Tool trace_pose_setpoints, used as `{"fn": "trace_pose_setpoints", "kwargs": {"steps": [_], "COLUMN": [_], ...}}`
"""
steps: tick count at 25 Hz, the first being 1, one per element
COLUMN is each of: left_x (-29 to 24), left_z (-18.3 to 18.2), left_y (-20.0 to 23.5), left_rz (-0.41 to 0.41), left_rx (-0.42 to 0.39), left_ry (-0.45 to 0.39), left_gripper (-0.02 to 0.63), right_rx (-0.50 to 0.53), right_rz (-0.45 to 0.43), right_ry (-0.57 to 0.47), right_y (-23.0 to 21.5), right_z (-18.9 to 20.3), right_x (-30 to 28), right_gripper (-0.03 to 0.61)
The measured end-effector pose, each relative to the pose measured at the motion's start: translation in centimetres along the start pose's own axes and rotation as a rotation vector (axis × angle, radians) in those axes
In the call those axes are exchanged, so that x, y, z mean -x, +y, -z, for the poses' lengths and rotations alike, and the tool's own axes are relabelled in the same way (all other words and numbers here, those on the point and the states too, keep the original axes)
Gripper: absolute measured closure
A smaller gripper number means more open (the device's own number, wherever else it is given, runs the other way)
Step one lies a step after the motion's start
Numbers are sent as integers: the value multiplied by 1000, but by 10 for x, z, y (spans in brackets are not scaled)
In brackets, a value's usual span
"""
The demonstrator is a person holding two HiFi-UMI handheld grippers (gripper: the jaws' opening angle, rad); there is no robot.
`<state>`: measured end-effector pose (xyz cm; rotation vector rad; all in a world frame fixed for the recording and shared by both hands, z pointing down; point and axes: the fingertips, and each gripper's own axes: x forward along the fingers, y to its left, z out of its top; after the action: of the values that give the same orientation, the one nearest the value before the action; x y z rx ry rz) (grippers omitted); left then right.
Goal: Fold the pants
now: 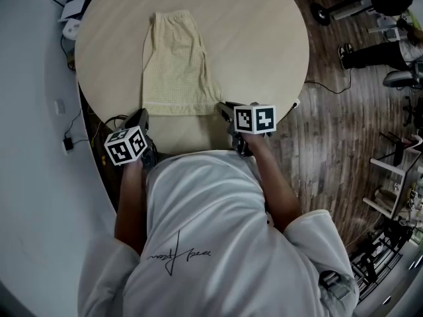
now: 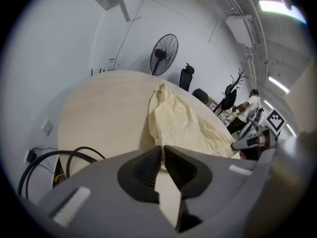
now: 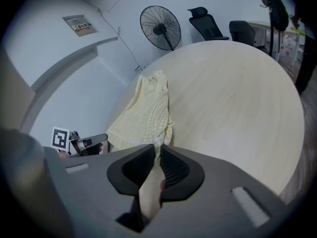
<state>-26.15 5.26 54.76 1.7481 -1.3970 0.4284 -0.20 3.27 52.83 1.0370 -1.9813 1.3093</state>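
Two hem corners pinched
My left gripper (image 1: 141, 115) and right gripper (image 1: 224, 105) each close narrowly on a near corner of the yellow pants (image 1: 175, 65), which lie upper centre on the round bench (image 1: 264, 38).

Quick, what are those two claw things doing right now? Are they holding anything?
Left gripper: closed, pinching a near corner of the yellow pants.
Right gripper: closed, pinching the other near corner of the yellow pants.
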Motion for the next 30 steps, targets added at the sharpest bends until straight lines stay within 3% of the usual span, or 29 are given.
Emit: {"fn": "trace_pose_setpoints", "kwargs": {"steps": [12,18,30], "left_x": [16,21,31], "left_z": [-30,-44,-102], "left_y": [3,5,-13], "left_rz": [82,142,260], "left_rx": [100,206,313], "left_ry": [-53,-86,-134], "left_gripper": [535,535,535], "right_rx": [-84,-124,-207], "right_rz": [-130,-194,-330], "right_ry": [-8,-25,-56], "right_y": [16,26,42], "right_z": [-19,-35,-83], "right_x": [21,28,49], "right_gripper": [543,543,543]}}
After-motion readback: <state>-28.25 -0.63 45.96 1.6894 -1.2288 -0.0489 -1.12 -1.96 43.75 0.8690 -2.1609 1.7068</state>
